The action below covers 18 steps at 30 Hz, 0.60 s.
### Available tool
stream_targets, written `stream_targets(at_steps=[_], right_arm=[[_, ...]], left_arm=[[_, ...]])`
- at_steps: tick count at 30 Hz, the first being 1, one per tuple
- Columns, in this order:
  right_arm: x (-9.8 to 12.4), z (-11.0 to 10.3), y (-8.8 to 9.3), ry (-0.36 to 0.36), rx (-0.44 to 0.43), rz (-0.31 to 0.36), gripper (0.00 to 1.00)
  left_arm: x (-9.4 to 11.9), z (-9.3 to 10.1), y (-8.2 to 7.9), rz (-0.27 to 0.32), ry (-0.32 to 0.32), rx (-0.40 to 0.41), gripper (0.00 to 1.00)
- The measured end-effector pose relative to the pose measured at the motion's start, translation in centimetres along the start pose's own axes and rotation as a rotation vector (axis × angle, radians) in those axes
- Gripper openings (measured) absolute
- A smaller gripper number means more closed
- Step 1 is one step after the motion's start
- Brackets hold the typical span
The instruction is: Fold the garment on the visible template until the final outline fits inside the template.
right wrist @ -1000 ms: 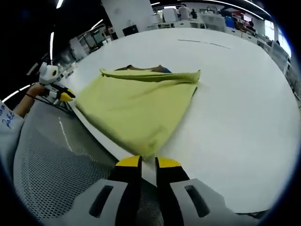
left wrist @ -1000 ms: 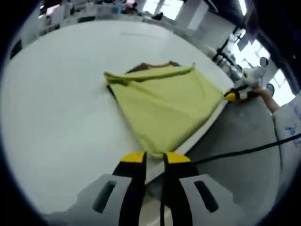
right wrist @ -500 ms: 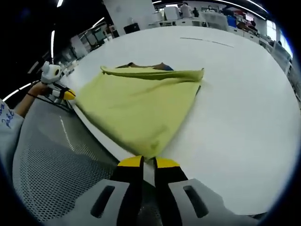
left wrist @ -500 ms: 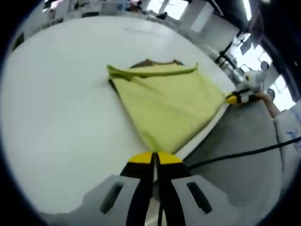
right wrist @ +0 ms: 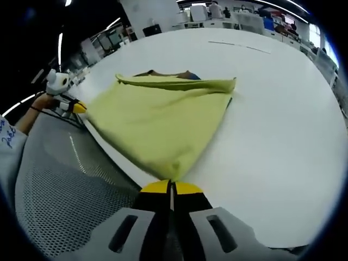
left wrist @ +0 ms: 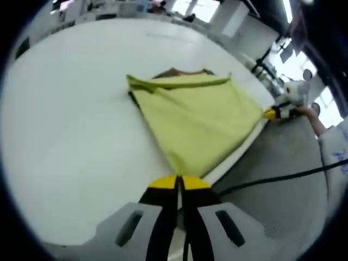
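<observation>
One yellow-green garment (left wrist: 198,117) is lying on a wide white table (left wrist: 65,125), with its near side running along the table's front edge and two corners hanging at that edge. In the left gripper view the table is stretching bare to the left of the cloth and beyond it, giving plenty of room on that side; to the right the table is ending, and a grey mesh floor (left wrist: 283,157) is lying below with a black cable (left wrist: 272,176) crossing it. A brown template (left wrist: 173,72) is peeking out from under the garment's far folded edge. The left gripper (left wrist: 178,181) is sitting at the near corner of the cloth, its yellow-tipped jaws pressed together and pinching that corner. The right gripper (right wrist: 171,187) is doing the same at the other front corner, jaws closed tight on the cloth at the table edge, with open white table to its right. In the right gripper view the left gripper is showing at the far left, held in a hand (right wrist: 41,103) with a sleeve (right wrist: 8,136) beside it; in the left gripper view a hand is gripping the right gripper at the far right. Two grippers, one garment, one template.
</observation>
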State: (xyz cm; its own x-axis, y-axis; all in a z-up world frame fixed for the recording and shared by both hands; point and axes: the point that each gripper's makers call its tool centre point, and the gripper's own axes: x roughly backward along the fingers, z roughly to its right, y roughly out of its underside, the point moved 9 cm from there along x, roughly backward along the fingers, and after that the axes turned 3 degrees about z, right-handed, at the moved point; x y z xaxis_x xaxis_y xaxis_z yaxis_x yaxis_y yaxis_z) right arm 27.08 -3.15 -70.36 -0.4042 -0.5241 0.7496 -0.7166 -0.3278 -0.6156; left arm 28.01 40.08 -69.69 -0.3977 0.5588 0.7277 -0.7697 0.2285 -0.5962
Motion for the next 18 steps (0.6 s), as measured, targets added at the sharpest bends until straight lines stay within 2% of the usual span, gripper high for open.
stream_targets(at_steps=[8,13,18], right_arm=[[0.8,0.0,-0.4,0.005,0.017,0.011,0.02],[1.6,0.2,-1.2,0.012,0.075,0.034,0.02],[2.3,0.1,-1.8,0.005,0.134,0.049,0.02]], left_arm=[[0.6,0.2,-1.2,0.023,-0.023,-0.021,0.00],[0.7,0.3,-1.9,0.028,-0.024,-0.056,0.00],[1.3,0.2,-2.4,0.046,-0.019,-0.059,0.00]])
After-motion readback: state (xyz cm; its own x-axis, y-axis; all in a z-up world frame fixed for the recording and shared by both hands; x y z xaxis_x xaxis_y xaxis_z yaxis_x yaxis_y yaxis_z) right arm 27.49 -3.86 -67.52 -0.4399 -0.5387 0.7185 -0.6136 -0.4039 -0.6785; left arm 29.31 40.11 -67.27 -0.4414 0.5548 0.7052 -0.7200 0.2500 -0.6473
